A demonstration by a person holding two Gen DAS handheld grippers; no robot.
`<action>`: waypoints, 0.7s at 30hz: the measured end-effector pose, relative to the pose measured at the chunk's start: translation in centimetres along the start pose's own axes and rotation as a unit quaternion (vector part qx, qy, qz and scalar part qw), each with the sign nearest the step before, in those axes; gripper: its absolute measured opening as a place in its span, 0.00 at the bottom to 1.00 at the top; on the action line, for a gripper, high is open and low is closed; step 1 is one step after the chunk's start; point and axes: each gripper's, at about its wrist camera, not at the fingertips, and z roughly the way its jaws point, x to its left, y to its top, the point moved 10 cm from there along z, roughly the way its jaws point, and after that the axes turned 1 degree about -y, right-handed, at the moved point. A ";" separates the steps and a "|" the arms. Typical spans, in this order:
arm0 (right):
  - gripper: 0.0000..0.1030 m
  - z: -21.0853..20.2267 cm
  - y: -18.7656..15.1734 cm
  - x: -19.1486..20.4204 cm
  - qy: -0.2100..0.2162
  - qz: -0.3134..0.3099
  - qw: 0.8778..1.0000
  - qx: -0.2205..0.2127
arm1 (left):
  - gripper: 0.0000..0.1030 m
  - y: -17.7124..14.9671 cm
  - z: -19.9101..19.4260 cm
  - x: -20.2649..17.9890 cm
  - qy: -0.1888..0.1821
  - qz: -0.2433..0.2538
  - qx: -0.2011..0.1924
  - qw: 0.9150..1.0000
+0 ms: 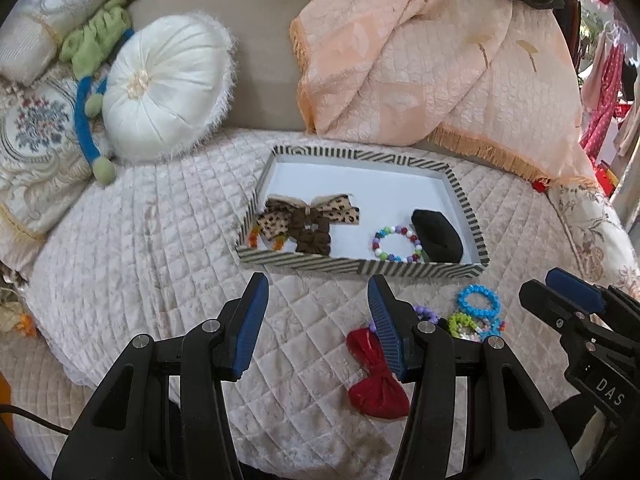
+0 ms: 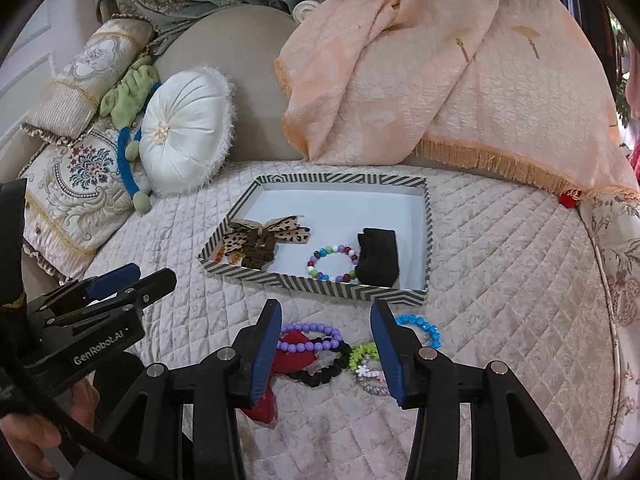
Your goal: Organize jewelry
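bare white floor in the striped tray's (image 2: 426,236) far half; loose bracelet heap (image 2: 320,344) before its near wall

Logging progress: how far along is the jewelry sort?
Done: leopard bow, multicolor bead bracelet and black pouch lie in the striped tray. In hand: nothing; both grippers open. Left: purple bracelet, red bow, blue bracelet on the quilt.

Premises: a domestic interior, a bedroom or sitting area. I am working over a cream quilted cover (image 2: 500,280) laid on a padded seat or bed with a taupe upholstered back (image 2: 240,60). Decorative cushions are stacked to my left: a round white satin cushion (image 2: 186,132), an embroidered floral pillow (image 2: 76,192) and a bolster (image 2: 88,80). A peach fringed throw (image 2: 460,80) drapes the back. Clothing (image 1: 608,80) hangs at the far right edge.
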 end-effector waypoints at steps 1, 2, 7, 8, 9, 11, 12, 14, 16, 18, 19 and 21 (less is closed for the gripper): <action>0.43 -0.1 -0.1 -0.2 -0.001 0.001 1.000 0.000 | 0.51 -0.1 0.1 0.0 -0.004 -0.002 0.003 1.000; 0.44 -0.1 -0.2 -0.5 -0.002 0.001 1.000 0.001 | 0.52 -0.2 0.2 0.0 -0.009 -0.003 0.006 1.000; 0.45 0.4 -1.0 -2.5 -0.013 0.011 1.000 0.016 | 0.57 -1.2 1.4 0.1 -0.033 -0.021 0.037 0.999; 0.45 0.5 -1.1 -2.8 -0.015 0.013 1.000 0.019 | 0.57 -1.2 1.6 0.1 -0.035 -0.022 0.041 0.998; 0.45 0.6 -1.3 -3.1 -0.016 0.016 1.000 0.021 | 0.57 -1.5 2.0 0.1 -0.037 -0.021 0.048 0.998; 0.45 0.7 -1.6 -3.8 -0.019 0.020 0.999 0.025 | 0.57 -2.0 2.4 0.0 -0.039 -0.018 0.057 0.997; 0.45 0.7 -1.6 -4.1 -0.020 0.022 0.999 0.026 | 0.57 -2.2 2.6 -0.1 -0.040 -0.016 0.061 0.997; 0.45 0.8 -1.6 -4.9 -0.023 0.027 0.999 0.027 | 0.57 -2.7 3.0 -0.2 -0.041 -0.013 0.069 0.997; 0.46 0.9 -1.6 -5.7 -0.026 0.034 0.999 0.029 | 0.57 -3.0 3.2 -0.2 -0.044 -0.013 0.074 0.996; 0.46 1.1 -1.5 -6.5 -0.029 0.040 0.998 0.031 | 0.57 -3.3 3.6 -0.4 -0.050 -0.013 0.083 0.995; 0.46 1.3 -1.6 -6.9 -0.032 0.042 0.998 0.034 | 0.57 -3.4 3.7 -0.5 -0.052 -0.013 0.086 0.995; 0.46 1.8 -1.7 -7.6 -0.033 0.046 0.998 0.039 | 0.58 -3.7 4.2 -1.0 -0.063 -0.014 0.098 0.993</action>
